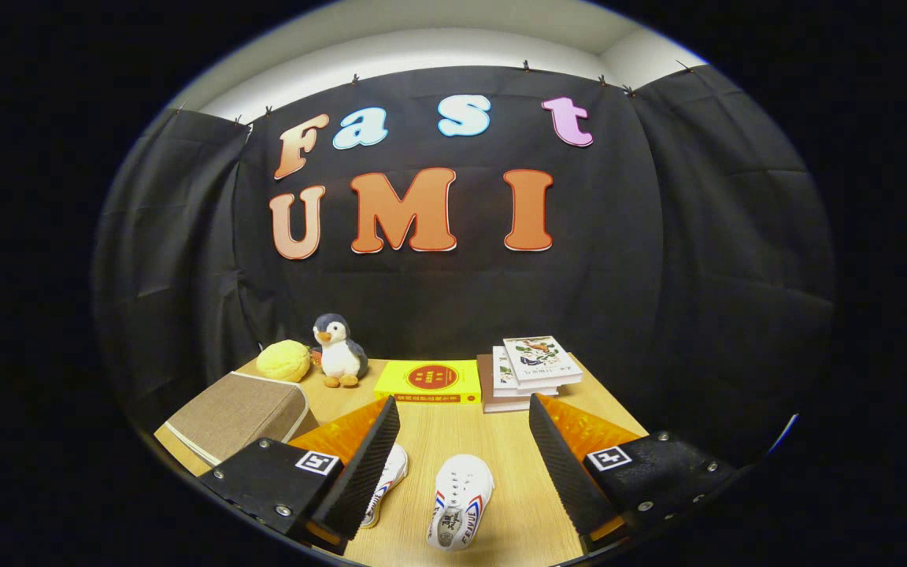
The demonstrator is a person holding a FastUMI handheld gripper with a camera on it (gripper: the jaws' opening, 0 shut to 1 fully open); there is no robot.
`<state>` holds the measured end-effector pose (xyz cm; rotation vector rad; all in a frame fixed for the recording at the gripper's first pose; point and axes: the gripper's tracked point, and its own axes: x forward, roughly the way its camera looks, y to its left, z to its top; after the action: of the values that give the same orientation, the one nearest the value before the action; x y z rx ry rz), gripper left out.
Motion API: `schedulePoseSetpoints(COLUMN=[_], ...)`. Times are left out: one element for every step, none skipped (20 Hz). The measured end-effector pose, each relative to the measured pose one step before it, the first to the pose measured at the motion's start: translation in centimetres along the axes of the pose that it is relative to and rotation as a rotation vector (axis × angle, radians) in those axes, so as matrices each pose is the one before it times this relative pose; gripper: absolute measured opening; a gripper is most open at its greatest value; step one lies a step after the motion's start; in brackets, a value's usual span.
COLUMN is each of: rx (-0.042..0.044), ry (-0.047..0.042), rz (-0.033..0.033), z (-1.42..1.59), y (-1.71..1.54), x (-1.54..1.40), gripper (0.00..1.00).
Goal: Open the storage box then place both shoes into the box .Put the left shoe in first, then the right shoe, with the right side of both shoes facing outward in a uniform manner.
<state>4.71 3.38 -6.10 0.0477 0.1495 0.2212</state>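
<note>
From my seat at the controls, I see the gripper [465,413] held above a pale wooden table [465,429], its two fingers spread wide apart with nothing between them but bare air and the tabletop below.

Two white shoes lie on the wood under the fingers. One shoe [460,500], with red and blue stripes on its side, sits in the gap between the fingers, nearer the right one, its toe pointing away from me. The other shoe [389,480] lies just beside it to the left, partly hidden behind the left finger.

The storage box [237,413] — a tan, fabric-covered thing with its lid down — rests left of the left finger, at the table's near left edge.

Beyond the fingers, along the far side of the table, stands a row of odds and ends: a yellow plush [284,361] at far left, a penguin toy [339,350] just beside it, a yellow book [428,382] lying flat straight ahead, and a stack of books [528,374] ahead of the right finger, the top one lying askew.

The wood is light, evenly lit, with a faint grain. Behind the table black cloth [697,260] hangs in creased folds, clipped along its top edge — above it a strip of pale wall and ceiling [453,47] shows.
</note>
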Motion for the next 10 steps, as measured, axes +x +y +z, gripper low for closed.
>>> schedulePoseSetpoints(rx=[0.00367, 0.00967, 0.02004, 0.03241, 0.03799, 0.04067, 0.03518, 0.03194, 0.02872, 0.02623], ry=[0.00542, 0.00595, 0.00746, 0.01740, 0.02361, 0.02739, 0.02365, 0.03741, 0.04401, 0.03544], rz=[0.01227, 0.01742, 0.03057, 0.04870, 0.04882, 0.04502, 0.03363, 0.03011, 0.03363, 0.02710], z=[-0.266, -0.263, -0.302, -0.572, -0.853, -0.873, -0.798, -1.004, -1.462, -1.045], y=[0.459, 0.570, 0.811, 1.281, 1.259, 0.921, 0.683, 0.633, 0.762, 0.547], x=[0.293, 0.288, 0.375, 0.420, 0.464, 0.577, 0.545, 0.719, 0.644, 0.694], gripper=[0.98, 0.98, 0.98, 0.98, 0.98, 0.98, 0.98, 0.98, 0.98, 0.98])
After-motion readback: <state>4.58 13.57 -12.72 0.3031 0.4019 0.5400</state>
